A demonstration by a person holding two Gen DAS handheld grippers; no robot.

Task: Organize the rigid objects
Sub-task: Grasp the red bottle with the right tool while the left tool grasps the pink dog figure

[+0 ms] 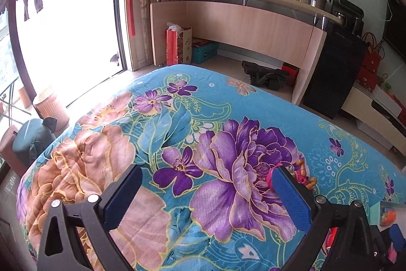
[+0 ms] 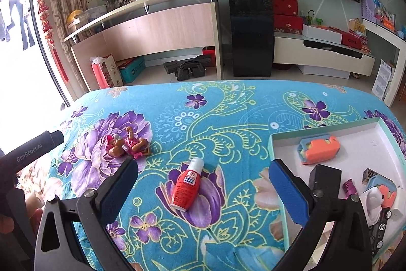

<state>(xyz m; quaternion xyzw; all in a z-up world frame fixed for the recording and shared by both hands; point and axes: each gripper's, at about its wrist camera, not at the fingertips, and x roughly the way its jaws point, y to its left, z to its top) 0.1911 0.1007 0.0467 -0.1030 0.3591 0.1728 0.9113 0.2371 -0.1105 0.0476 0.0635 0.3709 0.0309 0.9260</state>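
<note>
Ahead in left view: left gripper (image 1: 206,191) spread wide, empty, over floral blanket (image 1: 177,118); pink toy figure (image 1: 299,173) behind right finger. Right view: right gripper (image 2: 203,179) wide, empty; red bottle (image 2: 186,186) between fingers, cap pointing away; box (image 2: 380,133) right.

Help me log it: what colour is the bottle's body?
Red, with a white cap; the bottle shows best in the right wrist view.

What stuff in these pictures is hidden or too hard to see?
- Pink toy figures: left wrist view, mostly hidden behind the left hand-held gripper's blue finger.
- White tray: right wrist view, its near corner is covered by the right hand-held gripper, its right side cut by the frame edge.
- Toy car: right wrist view, partly behind the gripper frame.
- Red bottle: label print too small to read.
</note>
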